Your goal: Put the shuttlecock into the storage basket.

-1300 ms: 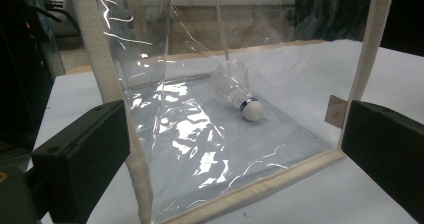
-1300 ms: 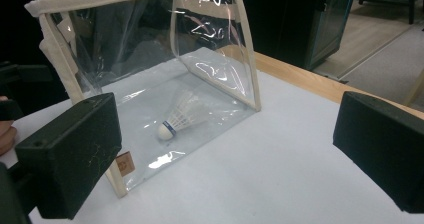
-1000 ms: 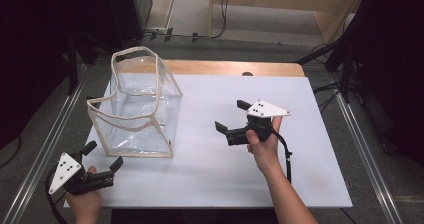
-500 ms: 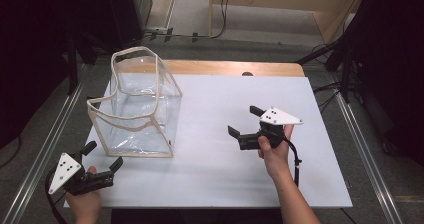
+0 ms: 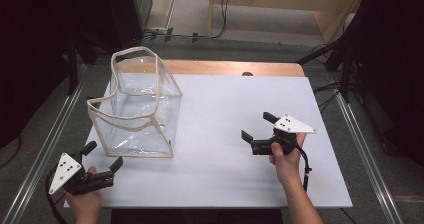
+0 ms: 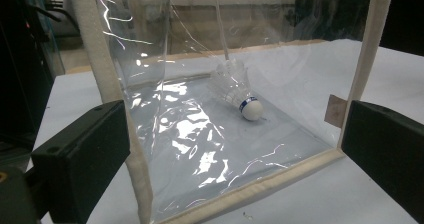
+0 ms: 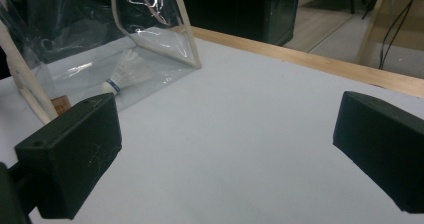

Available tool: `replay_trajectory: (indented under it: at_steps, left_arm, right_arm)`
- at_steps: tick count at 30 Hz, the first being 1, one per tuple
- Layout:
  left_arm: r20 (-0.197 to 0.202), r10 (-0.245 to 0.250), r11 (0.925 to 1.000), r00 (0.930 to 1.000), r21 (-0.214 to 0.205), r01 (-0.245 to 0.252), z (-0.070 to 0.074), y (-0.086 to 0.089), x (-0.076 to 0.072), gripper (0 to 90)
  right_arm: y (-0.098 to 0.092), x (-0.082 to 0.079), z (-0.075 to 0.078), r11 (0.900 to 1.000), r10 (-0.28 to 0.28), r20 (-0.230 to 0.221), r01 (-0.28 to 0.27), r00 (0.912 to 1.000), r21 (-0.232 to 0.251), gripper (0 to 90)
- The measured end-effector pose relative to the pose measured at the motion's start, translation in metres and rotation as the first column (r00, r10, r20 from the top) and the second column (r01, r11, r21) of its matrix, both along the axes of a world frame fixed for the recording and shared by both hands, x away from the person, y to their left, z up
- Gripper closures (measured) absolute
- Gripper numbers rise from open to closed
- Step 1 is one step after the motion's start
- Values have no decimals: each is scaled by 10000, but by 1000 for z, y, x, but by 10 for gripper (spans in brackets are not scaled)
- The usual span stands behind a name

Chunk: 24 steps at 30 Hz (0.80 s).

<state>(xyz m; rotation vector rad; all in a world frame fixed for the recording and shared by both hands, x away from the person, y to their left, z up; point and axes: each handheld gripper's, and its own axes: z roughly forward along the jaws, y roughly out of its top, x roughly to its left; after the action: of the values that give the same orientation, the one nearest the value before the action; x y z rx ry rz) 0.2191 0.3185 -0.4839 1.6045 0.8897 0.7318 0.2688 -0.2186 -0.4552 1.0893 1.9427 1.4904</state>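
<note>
Left gripper (image 5: 102, 165) sits at the near-left table corner, jaws spread, empty, aimed straight at the clear bag (image 5: 137, 111) just ahead of it. Right gripper (image 5: 256, 131) hovers over the white table (image 5: 220, 184), jaws also apart, holding nothing, well apart from the bag and pointing left toward it. Shuttlecock (image 6: 235, 90) lies inside on the bag floor, cork end toward the left gripper, feathers away. Left hand is clearly nearer; the bag's open top faces up, so I'd judge entry has to come from above.
</note>
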Motion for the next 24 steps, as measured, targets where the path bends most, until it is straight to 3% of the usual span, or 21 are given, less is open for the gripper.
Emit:
replay_trajectory:
  at_steps: [24]
  left_arm:
    - [-3,30,10000,10000,46,-30,0,-1,0,0]
  right_arm:
    - [-54,-25,-25,9958,-903,-225,905,9957,114,0]
